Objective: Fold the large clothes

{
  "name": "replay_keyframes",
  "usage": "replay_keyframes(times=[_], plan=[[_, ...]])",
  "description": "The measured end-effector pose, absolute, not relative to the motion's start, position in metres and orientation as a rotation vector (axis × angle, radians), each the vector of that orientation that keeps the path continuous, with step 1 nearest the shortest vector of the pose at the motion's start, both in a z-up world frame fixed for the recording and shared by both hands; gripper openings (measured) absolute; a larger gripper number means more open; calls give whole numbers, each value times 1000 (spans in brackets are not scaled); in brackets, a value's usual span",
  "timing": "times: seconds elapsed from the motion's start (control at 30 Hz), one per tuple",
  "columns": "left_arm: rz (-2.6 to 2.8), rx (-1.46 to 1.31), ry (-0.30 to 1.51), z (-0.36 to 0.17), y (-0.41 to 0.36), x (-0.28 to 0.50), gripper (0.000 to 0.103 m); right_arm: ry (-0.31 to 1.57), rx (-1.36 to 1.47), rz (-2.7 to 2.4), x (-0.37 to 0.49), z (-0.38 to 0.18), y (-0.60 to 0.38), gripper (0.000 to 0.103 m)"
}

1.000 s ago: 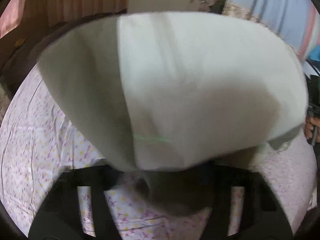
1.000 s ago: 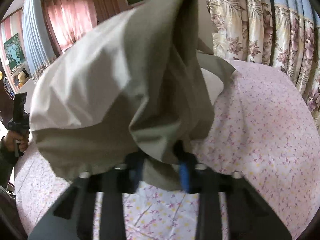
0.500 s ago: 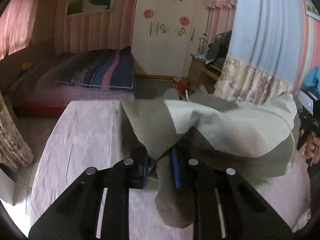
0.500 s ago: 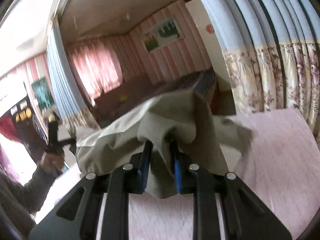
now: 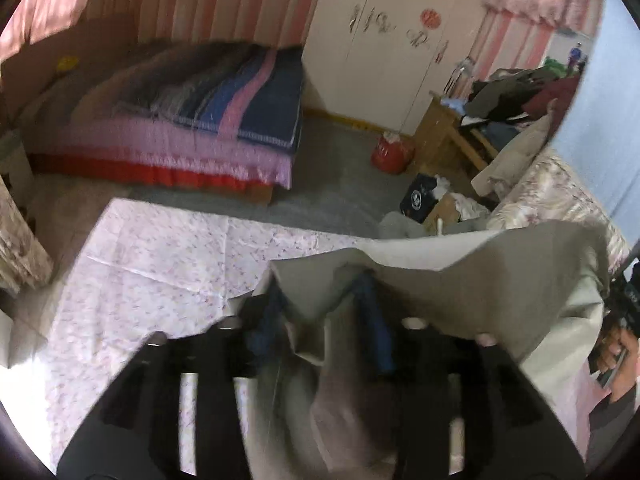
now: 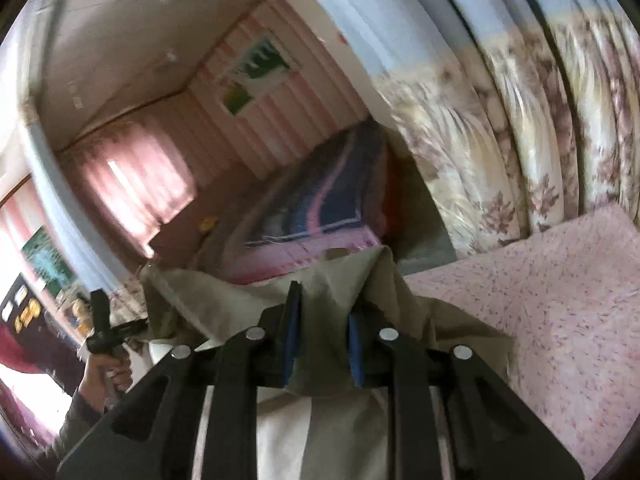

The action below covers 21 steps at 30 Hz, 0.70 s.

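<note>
A large beige garment (image 5: 480,280) hangs between my two grippers above a floral pink sheet (image 5: 140,272). My left gripper (image 5: 320,312) is shut on a bunched edge of the garment, which drapes over its blue-padded fingers (image 5: 376,332) and stretches to the right. My right gripper (image 6: 324,328) is shut on another edge of the same garment (image 6: 420,320), whose folds fall back over the fingers (image 6: 290,332) and out to the left. The other gripper and the hand holding it (image 6: 104,344) show at the left of the right wrist view.
A second bed with a striped blue and pink blanket (image 5: 224,92) stands beyond. A white wardrobe (image 5: 392,40), a red bag (image 5: 392,152) and a cluttered wooden table (image 5: 480,120) are at the back right. Floral curtains (image 6: 520,140) hang close on the right.
The garment, which filled both views a second ago, has dropped low over the fingers. Both grippers have tilted up, so the room beyond shows. Both still hold the cloth.
</note>
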<state>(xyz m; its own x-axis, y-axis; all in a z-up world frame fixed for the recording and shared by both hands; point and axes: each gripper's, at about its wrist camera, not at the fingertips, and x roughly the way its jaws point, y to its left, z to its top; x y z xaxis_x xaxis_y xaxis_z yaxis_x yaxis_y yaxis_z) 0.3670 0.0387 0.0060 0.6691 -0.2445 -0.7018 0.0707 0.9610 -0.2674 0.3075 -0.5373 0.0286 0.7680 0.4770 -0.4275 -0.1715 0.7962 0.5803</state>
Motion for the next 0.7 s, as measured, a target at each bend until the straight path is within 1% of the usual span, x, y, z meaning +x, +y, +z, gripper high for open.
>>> replay_keyframes(times=[0.03,0.07,0.1,0.13,0.17,0.2,0.27,0.3,0.4,0.57,0.7], plan=[[-142,-246,818,4,43,371,100,619,570,347,319,21,-538,22],[-112,-280,802,2,51,375,97,637,597,331,328,14,-540,26],[-106,-335,811,-3,62,382,100,643,616,303,336,8,-542,41],[-101,-383,820,-6,70,385,100,636,630,256,341,4,-547,53],[-95,-429,823,-9,80,386,100,624,651,220,340,2,-552,79],[-90,-447,822,-12,86,384,100,610,685,199,339,0,-558,89],[-89,-409,815,-12,89,374,100,596,740,211,332,0,-572,90],[-79,-371,804,-12,90,363,100,589,724,216,324,3,-575,90],[-64,-270,786,-17,84,324,100,606,523,199,285,12,-576,90],[-85,-139,759,-47,58,252,100,678,299,225,201,-22,-565,90],[-130,-61,773,-81,38,224,100,696,234,299,163,-43,-546,90]])
